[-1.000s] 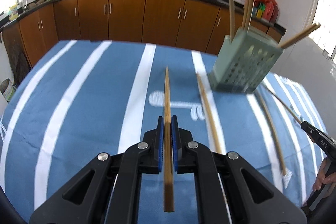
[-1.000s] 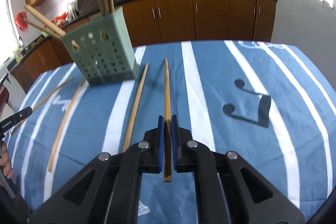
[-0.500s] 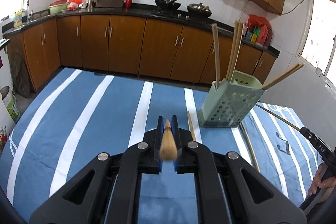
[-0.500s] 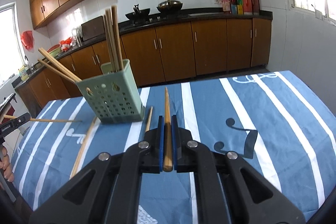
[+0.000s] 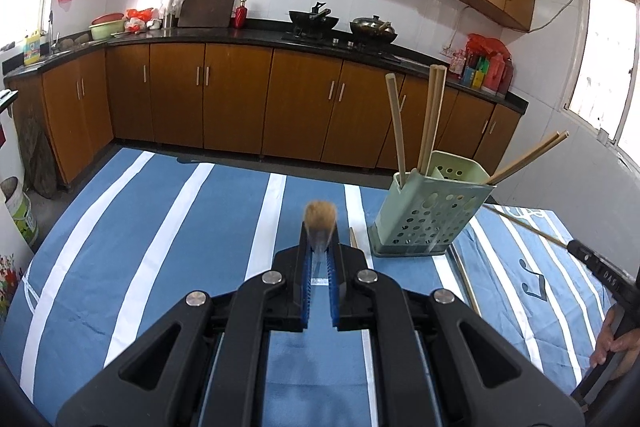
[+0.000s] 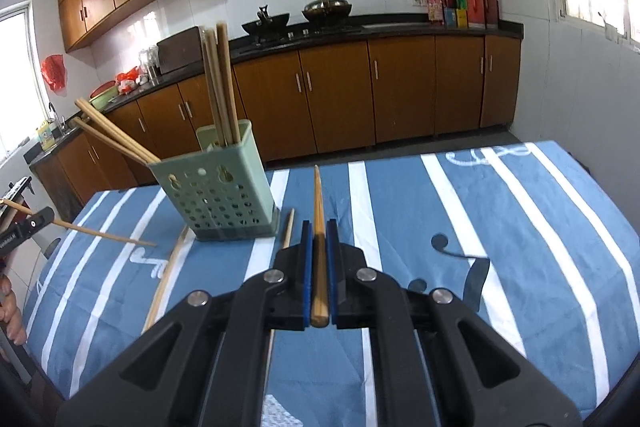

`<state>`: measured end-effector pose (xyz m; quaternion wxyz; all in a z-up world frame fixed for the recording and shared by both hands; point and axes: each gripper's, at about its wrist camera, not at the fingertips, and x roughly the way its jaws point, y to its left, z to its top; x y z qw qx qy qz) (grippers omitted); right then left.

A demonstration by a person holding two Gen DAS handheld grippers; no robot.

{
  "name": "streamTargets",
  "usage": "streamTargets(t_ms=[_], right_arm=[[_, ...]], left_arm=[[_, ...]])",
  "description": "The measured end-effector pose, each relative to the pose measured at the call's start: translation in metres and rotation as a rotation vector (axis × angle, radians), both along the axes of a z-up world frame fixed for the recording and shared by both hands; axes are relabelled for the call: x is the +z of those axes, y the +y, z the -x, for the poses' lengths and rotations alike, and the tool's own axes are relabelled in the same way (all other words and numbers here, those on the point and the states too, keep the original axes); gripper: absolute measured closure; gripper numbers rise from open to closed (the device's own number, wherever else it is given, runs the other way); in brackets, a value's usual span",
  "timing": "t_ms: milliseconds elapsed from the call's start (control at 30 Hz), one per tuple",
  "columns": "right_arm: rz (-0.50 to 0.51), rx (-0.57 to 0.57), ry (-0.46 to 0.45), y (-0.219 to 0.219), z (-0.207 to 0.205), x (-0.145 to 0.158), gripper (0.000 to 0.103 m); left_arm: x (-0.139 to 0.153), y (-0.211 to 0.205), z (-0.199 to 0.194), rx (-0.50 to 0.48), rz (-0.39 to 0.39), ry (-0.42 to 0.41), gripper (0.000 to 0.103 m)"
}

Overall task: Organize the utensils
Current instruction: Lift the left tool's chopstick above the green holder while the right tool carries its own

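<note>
On the blue, white-striped table point(image 6: 460, 211) stands a pale green perforated plastic utensil holder point(image 6: 218, 195) that already carries five wooden chopsticks: three upright point(image 6: 218, 91) and two leaning out to the left point(image 6: 114, 137). Each gripper carries one more: the right gripper point(image 6: 319, 247) has its jaws clamped on a wooden chopstick point(image 6: 319, 227) pointing far, and the left gripper point(image 5: 320, 247) is clamped on another point(image 5: 320, 217) seen end-on and blurred. Two loose chopsticks point(image 6: 170, 271) point(image 6: 288, 229) lie beside the holder, so I judge the task a little over half done.
</note>
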<state>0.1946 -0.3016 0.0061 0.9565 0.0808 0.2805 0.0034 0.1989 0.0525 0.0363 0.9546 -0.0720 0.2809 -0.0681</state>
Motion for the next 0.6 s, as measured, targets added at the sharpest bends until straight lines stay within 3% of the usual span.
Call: streamTargets(t_ms=[233,600], right_arm=[[0.007,0.013,0.032,-0.004,-0.006,0.008,0.095],[-0.012,0.029,-0.072,-0.008,0.005,0.045,0.096]], left_arm=[[0.000,-0.004,0.001,-0.008,-0.001,-0.005,0.095],[0.018,-0.009,0.003,-0.031,0.010,-0.043,0.095]])
